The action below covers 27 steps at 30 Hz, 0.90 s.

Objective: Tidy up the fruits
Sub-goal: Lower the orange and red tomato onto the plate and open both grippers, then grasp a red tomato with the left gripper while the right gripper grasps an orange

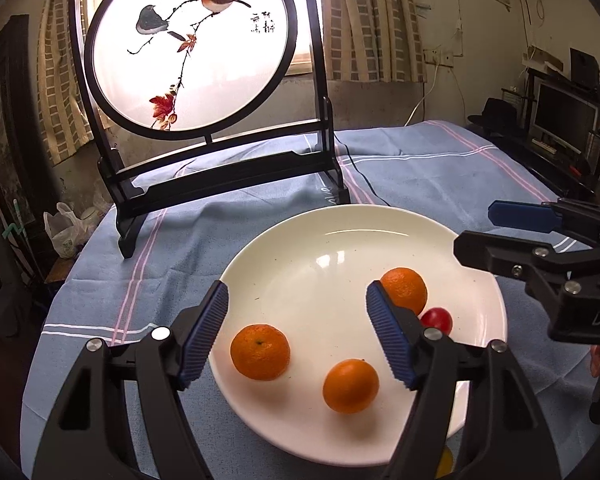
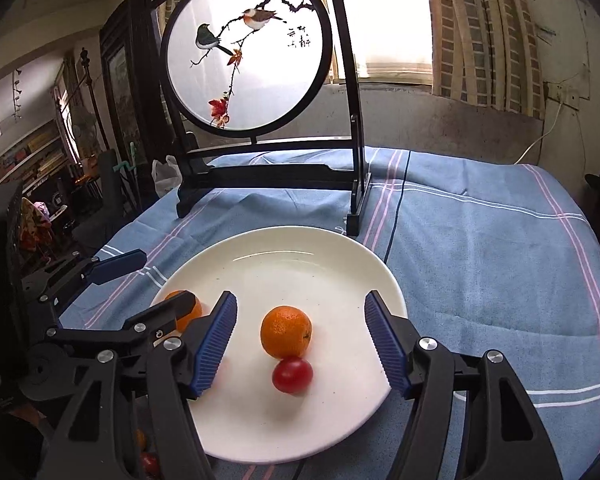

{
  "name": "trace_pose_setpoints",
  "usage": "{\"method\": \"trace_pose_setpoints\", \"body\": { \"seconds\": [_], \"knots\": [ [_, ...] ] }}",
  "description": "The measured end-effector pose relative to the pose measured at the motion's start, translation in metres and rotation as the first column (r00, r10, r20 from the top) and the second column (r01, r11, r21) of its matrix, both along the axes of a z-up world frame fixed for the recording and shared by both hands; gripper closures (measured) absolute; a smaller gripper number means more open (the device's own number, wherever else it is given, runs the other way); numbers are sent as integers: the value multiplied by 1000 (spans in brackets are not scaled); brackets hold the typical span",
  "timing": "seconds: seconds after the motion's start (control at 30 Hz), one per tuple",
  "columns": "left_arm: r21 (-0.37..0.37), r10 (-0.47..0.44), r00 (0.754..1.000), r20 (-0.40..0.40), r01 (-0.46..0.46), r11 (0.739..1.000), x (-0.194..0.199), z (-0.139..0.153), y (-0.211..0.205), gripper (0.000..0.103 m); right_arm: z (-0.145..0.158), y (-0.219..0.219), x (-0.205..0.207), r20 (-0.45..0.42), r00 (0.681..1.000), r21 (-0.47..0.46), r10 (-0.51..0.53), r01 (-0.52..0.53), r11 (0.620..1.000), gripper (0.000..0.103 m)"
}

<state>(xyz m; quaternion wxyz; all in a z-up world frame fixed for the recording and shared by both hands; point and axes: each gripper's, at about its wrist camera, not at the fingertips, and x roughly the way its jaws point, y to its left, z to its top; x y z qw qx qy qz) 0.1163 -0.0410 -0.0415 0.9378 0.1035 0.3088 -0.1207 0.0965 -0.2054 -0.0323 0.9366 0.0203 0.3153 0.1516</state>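
While both grippers' fingers [image 2: 216,344] gape, orange [image 2: 286,332] and tomato [image 2: 292,375] lie between the right's.

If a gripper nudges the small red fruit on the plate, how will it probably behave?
The red fruit looks round and glossy, so it would probably roll and slip on the smooth white plate. It touches an orange, which may stop it on that side.
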Motion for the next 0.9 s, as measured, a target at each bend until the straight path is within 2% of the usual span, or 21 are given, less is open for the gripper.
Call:
{"method": "trace_pose_setpoints", "body": {
  "seconds": [0.1,0.17,0.2,0.27,0.4,0.53,0.63,0.7,0.8,0.9],
  "knots": [
    [-49,-17,1000,21,18,999,-13,19,11,33,18,2,-20,32,999,15,29,-29,999,36],
    [-70,-41,999,34,43,997,-29,31,20,29,27,4,-41,38,998,-14,44,-43,999,28],
    [-63,-54,998,40,57,996,-38,34,23,24,30,5,-54,39,997,-34,61,-60,998,28],
    [-25,-89,995,53,91,996,-62,37,30,23,29,4,-83,17,994,-52,105,-104,993,25],
    [4,-160,987,7,160,987,-107,27,47,22,-3,11,-145,-97,975,-145,200,-213,966,25],
    [58,-219,972,-82,224,973,-148,-2,59,22,-48,22,-191,-237,930,-214,282,-333,918,26],
    [33,-279,947,-159,288,957,-173,-21,68,22,-66,30,-204,-282,909,-253,307,-379,890,36],
    [21,-312,929,-201,322,946,-187,-33,71,22,-71,35,-202,-287,905,-264,313,-389,883,38],
    [46,-344,905,-250,366,930,-202,-51,64,22,-77,44,-193,-280,907,-309,315,-396,865,43],
    [51,-371,886,-276,399,915,-206,-61,52,22,-77,49,-188,-290,892,-290,347,-428,856,60]
  ]
}}
